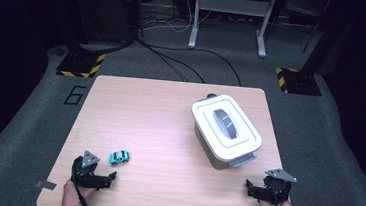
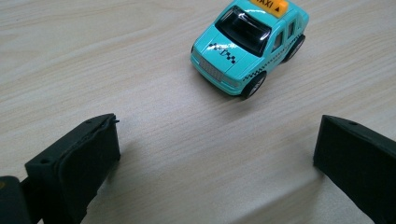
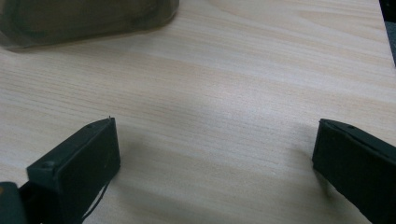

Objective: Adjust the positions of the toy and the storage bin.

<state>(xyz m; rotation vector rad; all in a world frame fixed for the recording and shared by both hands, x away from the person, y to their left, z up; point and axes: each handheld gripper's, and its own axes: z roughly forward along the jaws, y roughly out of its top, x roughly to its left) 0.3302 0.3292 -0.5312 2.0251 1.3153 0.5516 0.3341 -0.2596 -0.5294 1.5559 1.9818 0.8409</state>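
Your left hand-held gripper [image 1: 112, 177], jaws wide apart and empty, faces the small turquoise die-cast toy taxi [image 2: 250, 44] at its 1 o'clock on the pale wooden table [image 1: 168, 132]; it looks light, rigid, slick and free-rolling, so pinch its doors.

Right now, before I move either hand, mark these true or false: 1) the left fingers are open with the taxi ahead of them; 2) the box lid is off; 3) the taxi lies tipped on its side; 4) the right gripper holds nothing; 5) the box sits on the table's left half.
1) True: the left gripper is open, and the toy taxi stands ahead of it, untouched.
2) False: the white lid is on the box.
3) False: the taxi stands on its wheels.
4) True: the right gripper is open over bare table.
5) False: the box sits on the right half.
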